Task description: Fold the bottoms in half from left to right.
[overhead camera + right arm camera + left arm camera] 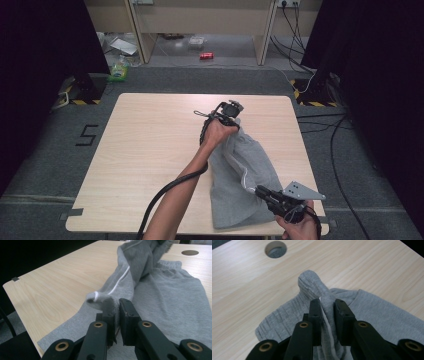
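Observation:
A grey garment point(240, 187) with a thin white stripe lies on the right half of the wooden table point(150, 140). My left gripper point(231, 119) is at the garment's far end, lifting a bunched fold. In the left gripper view the gripper point(327, 307) is shut on that fold of the garment point(374, 315). My right gripper point(253, 189) is at the near right, by the table's front edge. In the right gripper view the gripper point(117, 308) is shut on a white-edged hem of the garment point(175, 295), which stretches up toward the other hand.
The table has a round cable hole point(275, 249) near its far corner, the same hole point(190, 252) showing beyond the cloth. On the floor behind are a red can point(206, 55), a green bottle point(119, 70) and cables point(320, 125) at the right.

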Demonstrator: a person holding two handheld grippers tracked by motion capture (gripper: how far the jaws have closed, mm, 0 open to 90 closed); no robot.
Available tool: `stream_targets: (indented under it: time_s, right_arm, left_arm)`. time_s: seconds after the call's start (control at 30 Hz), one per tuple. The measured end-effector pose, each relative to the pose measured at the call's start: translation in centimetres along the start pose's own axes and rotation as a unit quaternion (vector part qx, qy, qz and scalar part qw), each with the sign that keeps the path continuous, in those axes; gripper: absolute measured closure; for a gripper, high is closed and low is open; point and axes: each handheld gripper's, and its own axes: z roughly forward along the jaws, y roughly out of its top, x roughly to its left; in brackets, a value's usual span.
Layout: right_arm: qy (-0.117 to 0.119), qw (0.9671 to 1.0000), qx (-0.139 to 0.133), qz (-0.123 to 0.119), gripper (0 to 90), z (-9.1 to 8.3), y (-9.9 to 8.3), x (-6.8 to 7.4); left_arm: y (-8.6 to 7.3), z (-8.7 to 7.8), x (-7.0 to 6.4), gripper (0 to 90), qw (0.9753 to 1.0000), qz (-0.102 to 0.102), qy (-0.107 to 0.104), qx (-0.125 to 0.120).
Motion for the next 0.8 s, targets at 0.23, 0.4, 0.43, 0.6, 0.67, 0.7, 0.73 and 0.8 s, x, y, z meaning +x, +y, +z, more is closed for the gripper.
stream_targets:
  time_s: [0.23,0.4,0.43,0.6,0.67,0.7,0.73,0.8]
  right_arm:
    - [-0.001,1.0,0.0,0.001,83.6,-0.2,0.1,-0.3]
    - [-0.007,0.9999,0.007,0.008,83.5,-0.3,-0.1,-0.8]
    - [-0.006,0.9999,0.007,0.012,83.5,-0.3,-0.2,-0.9]
    - [-0.009,0.9997,0.009,0.021,83.5,-0.3,-0.3,-1.2]
    - [-0.01,0.9996,0.011,0.023,83.5,-0.4,-0.3,-1.2]
    - [-0.011,0.9996,0.011,0.023,83.5,-0.5,-0.3,-1.2]
    - [-0.013,0.9995,0.01,0.026,83.5,-0.6,-0.3,-1.3]
    - [-0.019,0.9994,0.007,0.027,83.6,-1.4,-0.5,-1.2]
  left_arm:
    - [0.6,1.5,-1.5,72.5,1.0,0.0,-0.004,-0.003]
    - [0.7,0.9,-1.2,66.6,0.9999,-0.005,-0.008,-0.012]
    - [0.8,0.7,-1.2,67.0,0.9998,-0.004,-0.008,-0.015]
    - [0.6,-0.1,-0.6,67.9,0.9997,-0.005,-0.007,-0.021]
    - [0.3,-0.4,-0.2,68.0,0.9997,-0.005,-0.006,-0.022]
    - [0.2,-0.6,0.0,68.1,0.9997,-0.006,-0.006,-0.023]
    - [0.0,-0.7,0.2,68.1,0.9996,-0.008,-0.007,-0.025]
    - [-0.2,-0.8,0.6,68.1,0.9996,-0.014,-0.006,-0.026]
